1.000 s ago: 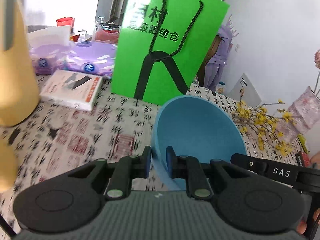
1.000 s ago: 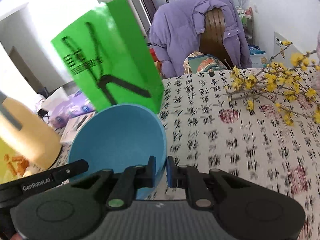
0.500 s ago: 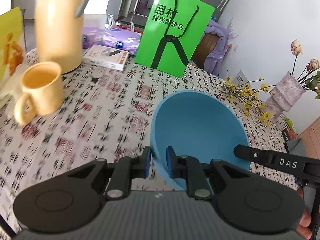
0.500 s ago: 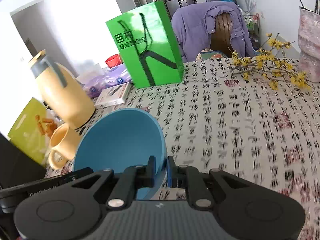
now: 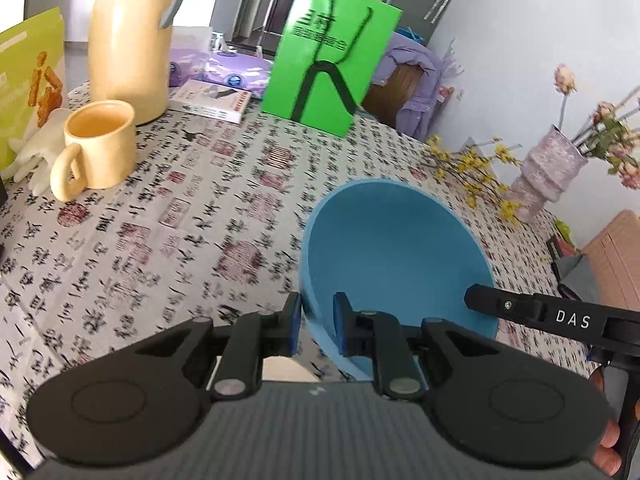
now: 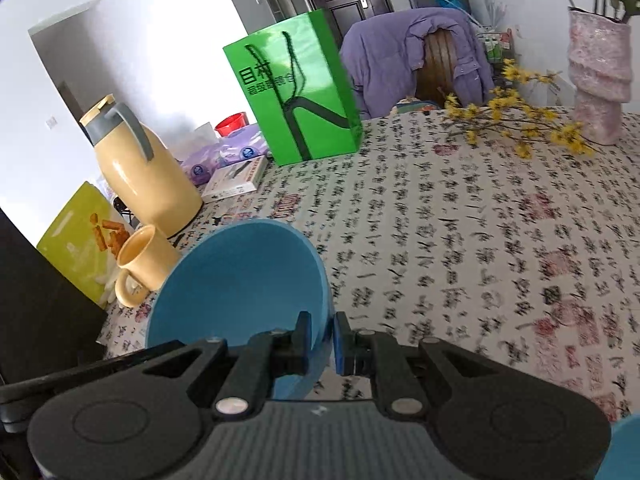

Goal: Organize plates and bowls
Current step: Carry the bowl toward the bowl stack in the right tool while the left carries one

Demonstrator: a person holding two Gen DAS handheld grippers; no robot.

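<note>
A blue bowl [image 5: 396,256] hangs tilted above the patterned tablecloth [image 5: 160,216], held from both sides. My left gripper [image 5: 318,320] is shut on its left rim, one pad inside and one outside. In the right wrist view the same blue bowl [image 6: 240,276] fills the lower left, and my right gripper [image 6: 322,332] is shut on its right rim. A black finger [image 5: 520,306] of the right gripper shows at the bowl's far edge in the left wrist view. A blue curved edge [image 6: 624,448] peeks in at the bottom right corner; what it belongs to is unclear.
A yellow mug [image 5: 100,144] and a tall yellow thermos [image 5: 128,40] stand at the left, by a yellow-green box [image 5: 28,80]. A green paper bag [image 5: 328,64] and a book [image 5: 216,100] are at the back. A pink vase [image 5: 548,176] and yellow flower twigs [image 5: 472,164] lie right.
Both grippers have pulled back from the green bag with the bowl still gripped. The mug, thermos and vase have come into view as the bag shrank into the distance.
</note>
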